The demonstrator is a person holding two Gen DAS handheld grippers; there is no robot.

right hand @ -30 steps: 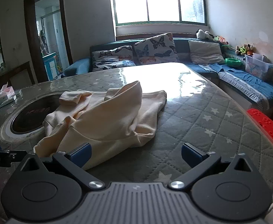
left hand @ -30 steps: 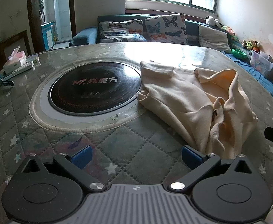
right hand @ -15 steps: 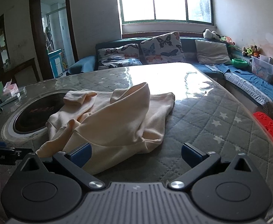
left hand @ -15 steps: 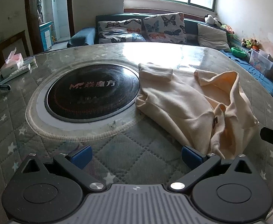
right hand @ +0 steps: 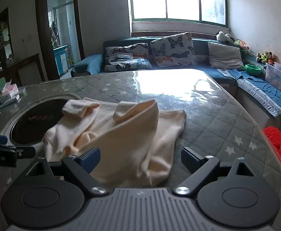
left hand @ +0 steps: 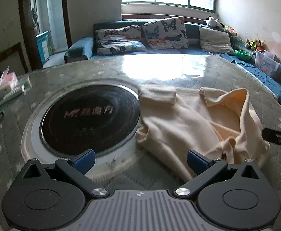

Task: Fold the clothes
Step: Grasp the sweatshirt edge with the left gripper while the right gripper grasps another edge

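Left wrist view
Left gripper [left hand: 140, 159]: jaws spread wide, nothing between the blue pads; it hangs above the table.
Garment [left hand: 194, 123]: cream top, crumpled, lying on the table to the right of the hob; its left edge overlaps the hob's pale rim, and its near edge reaches just behind the right pad.
Hob [left hand: 90, 119]: round black disc in a pale ring, set into the table, ahead and left of the fingers.
Table [left hand: 63, 77]: grey quilted cover with white stars under a glossy sheet.
Tissue box [left hand: 7, 80]: far left edge of the table.
Right gripper: one black finger with a blue pad enters at the right edge, just beside the garment.

Right wrist view
Right gripper [right hand: 140, 157]: jaws wide and closing; the garment's near edge lies between the pads, which do not press it.
Garment [right hand: 125, 134]: directly ahead, bunched, one fold standing up in the middle.
Left gripper: black finger at the left edge, near the garment's left side.
Sofa [right hand: 159, 57]: beyond the table, with butterfly cushions.
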